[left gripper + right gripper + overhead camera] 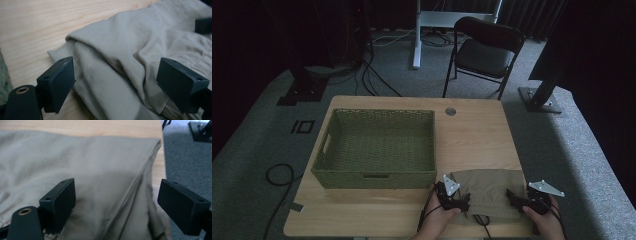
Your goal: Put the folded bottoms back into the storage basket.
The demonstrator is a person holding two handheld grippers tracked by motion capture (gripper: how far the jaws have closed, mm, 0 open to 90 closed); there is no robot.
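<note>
Cloth [488, 192], khaki, folded, is lying at the table's [477, 135] near edge, right of centre, just right of the green basket [376, 147]. Left gripper [457, 201] is sitting at the cloth's left edge, jaws spread wide; in the left gripper view a bunched fold of cloth [130, 57] is lying between them, unclamped. Right gripper [518, 199] is sitting at the cloth's right edge, jaws likewise apart, straddling a seamed edge [136, 185] by the table's right side.

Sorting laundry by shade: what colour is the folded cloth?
Plain khaki beige, no pattern; the cloth shows best in the left gripper view.
</note>
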